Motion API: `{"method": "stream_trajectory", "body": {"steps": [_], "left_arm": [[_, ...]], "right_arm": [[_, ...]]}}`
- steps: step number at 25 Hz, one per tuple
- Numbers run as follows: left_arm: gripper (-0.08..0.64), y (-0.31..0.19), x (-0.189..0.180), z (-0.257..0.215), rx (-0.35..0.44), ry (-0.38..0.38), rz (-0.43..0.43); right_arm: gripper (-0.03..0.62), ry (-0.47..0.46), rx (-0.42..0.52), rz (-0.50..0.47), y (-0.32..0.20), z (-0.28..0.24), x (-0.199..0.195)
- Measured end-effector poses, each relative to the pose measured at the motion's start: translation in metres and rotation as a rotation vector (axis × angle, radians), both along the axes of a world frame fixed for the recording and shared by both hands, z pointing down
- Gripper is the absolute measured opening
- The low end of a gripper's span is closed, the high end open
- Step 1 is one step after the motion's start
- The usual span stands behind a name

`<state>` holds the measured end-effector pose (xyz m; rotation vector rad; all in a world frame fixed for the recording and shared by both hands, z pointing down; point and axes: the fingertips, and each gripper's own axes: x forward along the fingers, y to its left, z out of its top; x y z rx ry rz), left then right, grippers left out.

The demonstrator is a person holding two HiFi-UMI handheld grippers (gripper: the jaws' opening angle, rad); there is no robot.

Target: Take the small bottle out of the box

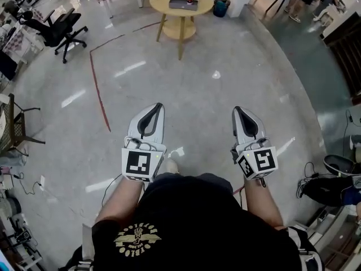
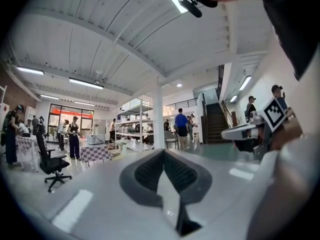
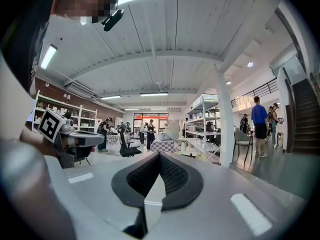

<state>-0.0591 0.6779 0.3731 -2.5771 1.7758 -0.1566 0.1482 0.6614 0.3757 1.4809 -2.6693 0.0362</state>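
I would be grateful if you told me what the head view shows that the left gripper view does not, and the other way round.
Only the head view: a round wooden table carrying a grey box, and a red line on the floor.
Only the left gripper view: the ceiling, a staircase and tall shelving.
Both: the left claw and the right claw, each shut and empty, and a black office chair.
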Motion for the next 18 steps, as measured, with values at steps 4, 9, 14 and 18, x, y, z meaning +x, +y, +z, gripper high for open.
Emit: {"method": "stream_trajectory", "body": {"steps": [4, 9, 14, 18], "left_arm": [[0.0, -0.009, -0.023, 0.008, 0.011, -0.018, 0.028], [0.0, -0.017, -0.042, 0.02, -0.02, -0.002, 0.032], [0.0, -0.035, -0.039, 0.015, -0.047, 0.081, -0.012], [0.0, -0.057, -0.027, 0.01, -0.04, 0.056, 0.019]], "right_arm": [[0.008, -0.014, -0.001, -0.002, -0.003, -0.001, -0.023], [0.008, 0.001, -0.022, 0.003, 0.0, 0.005, -0.037], [0.008, -0.032, -0.049, 0.043, -0.014, 0.004, -0.012], [0.008, -0.053, -0.066, 0.049, -0.042, 0.012, -0.003]]}}
